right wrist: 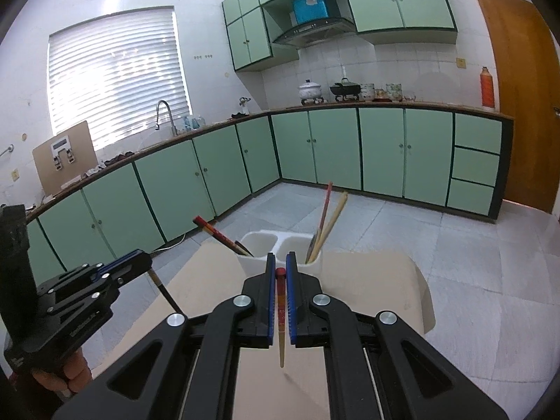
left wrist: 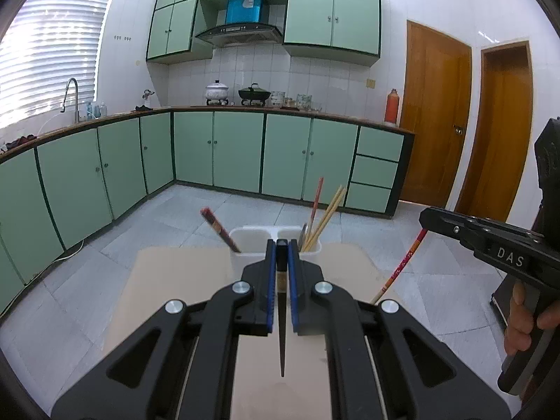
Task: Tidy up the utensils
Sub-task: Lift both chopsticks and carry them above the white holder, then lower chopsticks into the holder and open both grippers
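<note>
A white two-compartment holder [left wrist: 245,241] [right wrist: 259,245] stands at the far end of the beige table [left wrist: 175,273] [right wrist: 367,280]. Dark red chopsticks [left wrist: 218,227] [right wrist: 217,232] lean in its left compartment. Red and bamboo chopsticks [left wrist: 327,210] [right wrist: 330,213] stand in the right one. My left gripper [left wrist: 281,246] [right wrist: 145,259] is shut on a dark chopstick [left wrist: 282,343] [right wrist: 164,287], raised above the table just short of the holder. My right gripper [right wrist: 280,257] [left wrist: 425,215] is shut on a red patterned chopstick [right wrist: 281,322] [left wrist: 402,266] with a pale tip, also lifted, to the right of the left gripper.
Green base cabinets [left wrist: 238,150] [right wrist: 332,147] run along the far walls behind a tiled floor [left wrist: 402,245]. Wooden doors [left wrist: 434,115] stand to the right. A person's hand [left wrist: 521,322] [right wrist: 66,371] grips each tool's handle. The table drops off beyond the holder.
</note>
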